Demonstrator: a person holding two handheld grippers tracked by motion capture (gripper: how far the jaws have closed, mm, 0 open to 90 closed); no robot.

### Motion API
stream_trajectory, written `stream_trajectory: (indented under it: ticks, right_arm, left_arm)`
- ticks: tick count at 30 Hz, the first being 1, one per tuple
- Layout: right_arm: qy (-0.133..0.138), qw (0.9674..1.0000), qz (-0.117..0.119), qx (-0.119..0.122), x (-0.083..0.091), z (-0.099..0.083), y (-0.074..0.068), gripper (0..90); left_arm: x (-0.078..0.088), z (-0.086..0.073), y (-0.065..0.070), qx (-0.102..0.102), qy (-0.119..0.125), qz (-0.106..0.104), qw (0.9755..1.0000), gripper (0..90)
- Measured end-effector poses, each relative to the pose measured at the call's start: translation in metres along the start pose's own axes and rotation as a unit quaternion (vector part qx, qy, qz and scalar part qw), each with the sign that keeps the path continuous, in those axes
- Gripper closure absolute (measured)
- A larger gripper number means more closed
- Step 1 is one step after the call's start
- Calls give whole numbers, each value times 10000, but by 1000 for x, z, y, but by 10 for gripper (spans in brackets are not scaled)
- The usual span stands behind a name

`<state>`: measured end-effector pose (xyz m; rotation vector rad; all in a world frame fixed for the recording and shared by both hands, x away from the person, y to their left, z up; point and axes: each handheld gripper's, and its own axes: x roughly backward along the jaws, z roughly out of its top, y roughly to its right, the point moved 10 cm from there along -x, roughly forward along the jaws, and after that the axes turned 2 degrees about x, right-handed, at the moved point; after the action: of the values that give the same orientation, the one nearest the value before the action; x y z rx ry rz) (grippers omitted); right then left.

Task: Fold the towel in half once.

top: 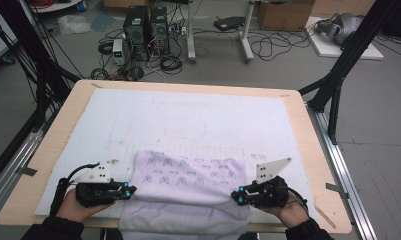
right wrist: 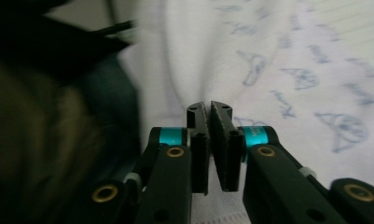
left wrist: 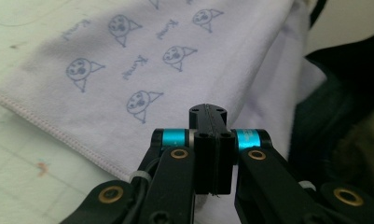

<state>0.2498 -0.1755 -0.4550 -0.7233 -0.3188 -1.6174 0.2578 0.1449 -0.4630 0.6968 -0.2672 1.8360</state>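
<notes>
Pale lilac, soft-looking cloth (top: 185, 192) printed with small blue cartoon faces lies at the near edge of the white padded mat (top: 198, 117), its hem stitched. The left gripper (top: 132, 191) and right gripper (top: 235, 196) each pinch a side edge, jaws clamped on fabric.

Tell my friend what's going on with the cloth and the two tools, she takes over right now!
Left tool: shut on the lilac printed towel at its left edge.
Right tool: shut on the towel's right edge.
Towel: on the white mat, near end drooping over the table's front edge.
Done: both sides gripped.
Left: probably lift and fold or spread it; nothing looks folded yet.
</notes>
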Motion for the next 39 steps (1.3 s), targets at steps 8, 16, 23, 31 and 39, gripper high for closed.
stream_trajectory:
  ticks: [8, 16, 23, 31, 39]
  right_arm:
    - [211, 9936, -1005, -466, 4, 0, 60, 564]
    - [66, 9840, -1491, -974, -2, -7, 128, 468]
    - [-146, 9822, -1368, -1276, -12, -24, 146, 503]
    - [-338, 9876, -1154, -1010, -20, -21, 139, 858]
    - [-282, 9775, -1779, -1095, 5, 8, 182, 865]
  left_arm:
    - [-10, 15, -42, 236, 119, 763, 9967, 594]
    - [-33, 19, -119, 901, 106, 1391, 9861, 518]
    - [-53, 5, -130, 1158, -253, 1208, 9856, 618]
    - [-47, 9, -128, 1060, -158, 1234, 9866, 857]
    - [-27, 48, -171, 1243, 184, 1930, 9731, 864]
